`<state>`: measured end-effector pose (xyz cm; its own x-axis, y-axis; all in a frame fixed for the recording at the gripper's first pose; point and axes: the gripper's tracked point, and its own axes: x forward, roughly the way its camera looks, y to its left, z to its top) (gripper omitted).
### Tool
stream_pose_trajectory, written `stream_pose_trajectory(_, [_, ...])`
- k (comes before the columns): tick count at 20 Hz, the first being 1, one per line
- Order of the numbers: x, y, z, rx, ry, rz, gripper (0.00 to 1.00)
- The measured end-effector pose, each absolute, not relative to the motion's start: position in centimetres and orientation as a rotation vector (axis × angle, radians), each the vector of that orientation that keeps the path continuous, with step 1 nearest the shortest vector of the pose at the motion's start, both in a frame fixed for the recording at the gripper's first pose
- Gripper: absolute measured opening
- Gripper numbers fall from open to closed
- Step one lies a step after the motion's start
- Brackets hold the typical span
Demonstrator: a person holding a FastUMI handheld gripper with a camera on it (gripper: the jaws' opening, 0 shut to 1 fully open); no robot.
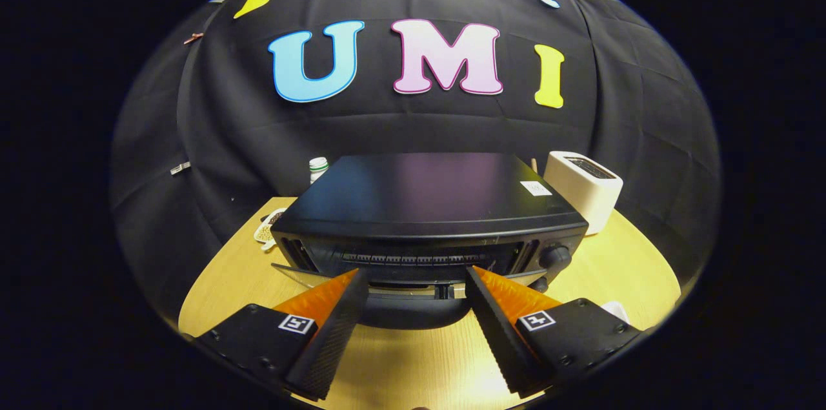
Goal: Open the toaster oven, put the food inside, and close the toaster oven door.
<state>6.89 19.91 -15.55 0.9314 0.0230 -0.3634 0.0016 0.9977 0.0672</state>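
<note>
The black toaster oven (419, 203) stands on the wooden table just ahead of my fingers. Its glass door (303, 276) is tilted partway out from the top, leaving a gap that shows the dark slotted interior. The door's dark handle (413, 313) lies low between my two fingers. My gripper (416, 274) is open, with its fingertips at the door's upper edge, one on each side of the handle and neither pressing on it. A small white dish (266, 229) with speckled food sits on the table to the left of the oven, partly hidden by it.
A white pop-up toaster (584, 190) stands to the right of the oven, near the back. A white bottle with a green cap (317, 168) pokes up behind the oven's left corner. The oven's knobs (555, 257) are on its right front. A small white object (614, 310) lies beside my right finger.
</note>
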Motion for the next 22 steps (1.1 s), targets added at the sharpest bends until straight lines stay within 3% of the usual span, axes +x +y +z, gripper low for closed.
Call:
stream_pose_trajectory(10, [0.7, 20.3, -20.2, -0.015, 0.487, 0.092, 0.99])
stream_pose_trajectory(15, [-4.2, 19.3, -27.9, 0.015, 0.748, 0.14, 1.0])
stream_pose_trajectory(22, [-5.4, 13.6, -23.5, -0.055, 0.64, 0.198, 0.99])
